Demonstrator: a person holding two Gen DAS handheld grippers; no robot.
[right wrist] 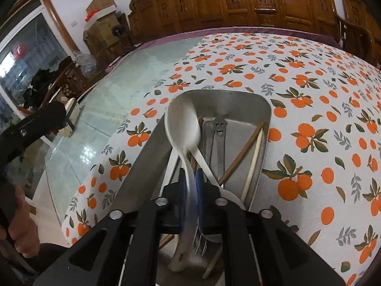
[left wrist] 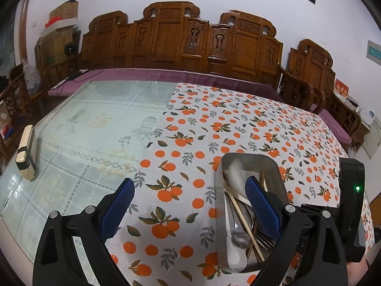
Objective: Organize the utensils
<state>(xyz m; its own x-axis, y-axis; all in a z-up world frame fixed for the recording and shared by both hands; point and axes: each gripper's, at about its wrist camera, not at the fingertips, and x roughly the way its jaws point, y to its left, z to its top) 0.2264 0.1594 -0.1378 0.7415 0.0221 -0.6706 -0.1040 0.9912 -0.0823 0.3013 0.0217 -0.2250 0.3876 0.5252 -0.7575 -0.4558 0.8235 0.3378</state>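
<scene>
The right gripper (right wrist: 190,186) pinches the white spoon (right wrist: 183,128), handle running toward twelve o'clock over the tray (right wrist: 262,109); the left gripper (left wrist: 188,205) gapes empty.

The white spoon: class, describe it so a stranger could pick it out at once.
Find the orange-print tablecloth, then the metal tray on it. Among steel cutlery and wooden chopsticks, the white spoon is the only pale, broad-bowled piece, its handle between the right tongs.

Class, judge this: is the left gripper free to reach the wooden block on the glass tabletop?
Probably yes. The left gripper stands open and empty, and only bare glass lies between it and the wooden block.
</scene>
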